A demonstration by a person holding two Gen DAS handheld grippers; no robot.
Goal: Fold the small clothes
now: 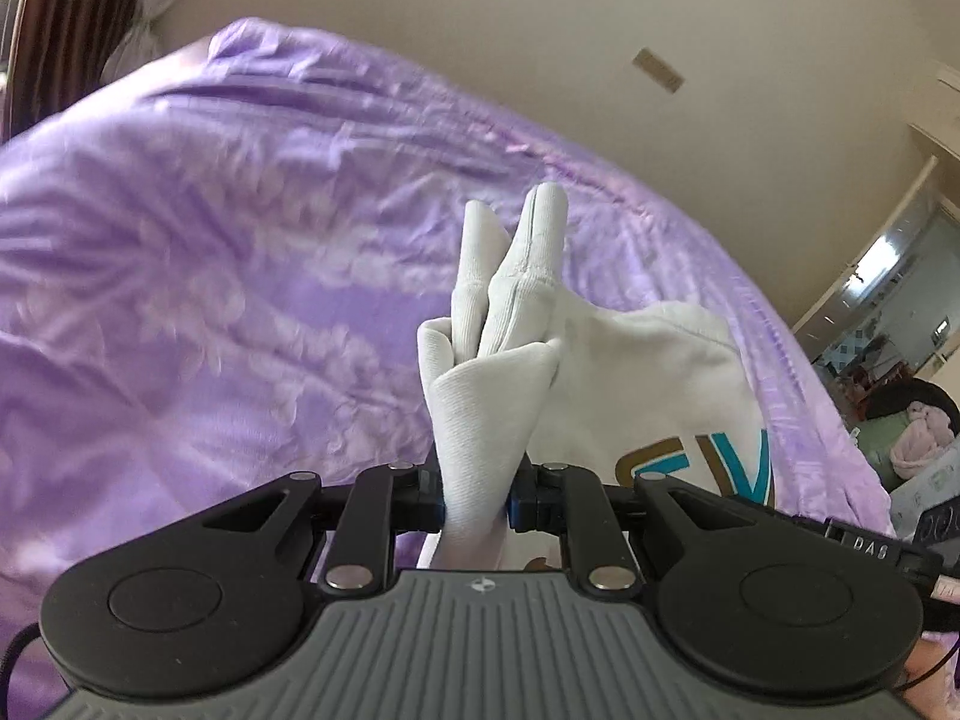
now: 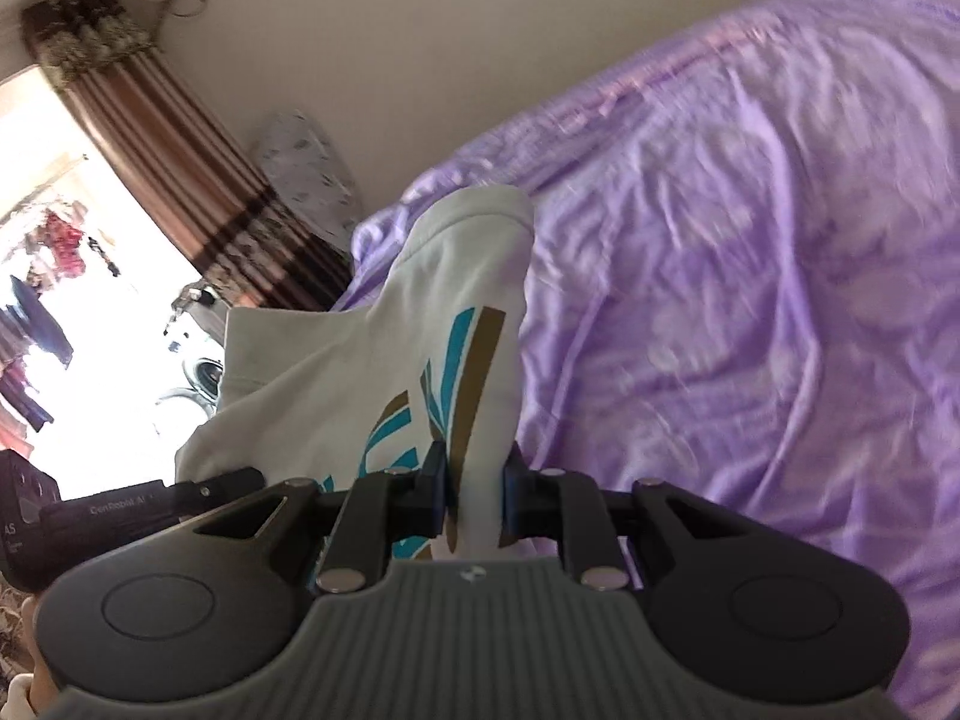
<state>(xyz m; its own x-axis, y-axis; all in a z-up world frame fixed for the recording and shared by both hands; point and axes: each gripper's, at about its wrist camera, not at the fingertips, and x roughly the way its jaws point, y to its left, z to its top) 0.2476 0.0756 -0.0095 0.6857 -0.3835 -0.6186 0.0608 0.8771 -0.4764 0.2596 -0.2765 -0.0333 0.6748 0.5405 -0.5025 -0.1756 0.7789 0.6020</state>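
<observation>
Right wrist alone, striped curtain (image 2: 180, 180), seemingly

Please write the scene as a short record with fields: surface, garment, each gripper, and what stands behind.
surface: purple bedspread, wrinkled
garment: white shirt with teal and brown print, lifted off the bedspread, bunched
left gripper: shut on a plain white part of the shirt
right gripper: shut on the shirt beside the print
background: beige wall; striped curtain by a bright window
fold: not yet laid flat
</observation>
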